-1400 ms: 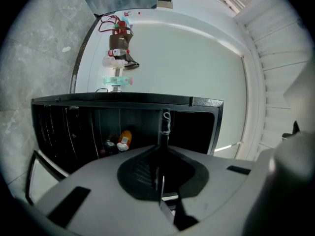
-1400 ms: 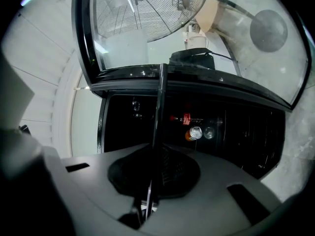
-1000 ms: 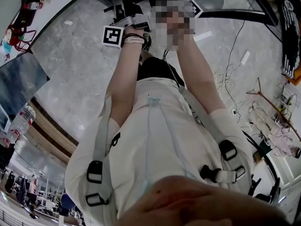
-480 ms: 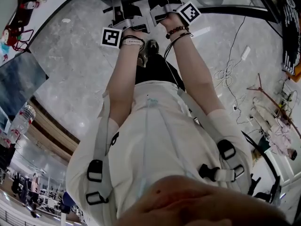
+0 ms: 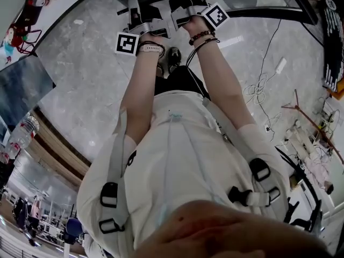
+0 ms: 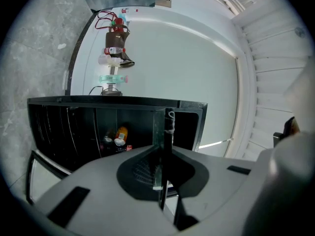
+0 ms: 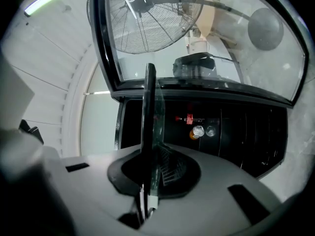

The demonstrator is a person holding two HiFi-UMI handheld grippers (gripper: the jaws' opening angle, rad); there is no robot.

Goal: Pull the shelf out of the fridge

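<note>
Left gripper view: left gripper (image 6: 168, 120) jaws are pressed together on nothing, and right gripper (image 7: 149, 82) too. Both face the open fridge (image 6: 123, 101). The wire shelf (image 6: 54, 128) sits inside the fridge, near bottles (image 6: 119, 135).

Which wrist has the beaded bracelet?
The right wrist, in the head view. It wears dark beaded bracelets, while the left wrist wears a single white band.

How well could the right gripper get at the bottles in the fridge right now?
Probably not. The right gripper looks shut on the glass shelf, so it is busy. The bottles lie deeper in the open fridge, with nothing else seemingly barring the way.
</note>
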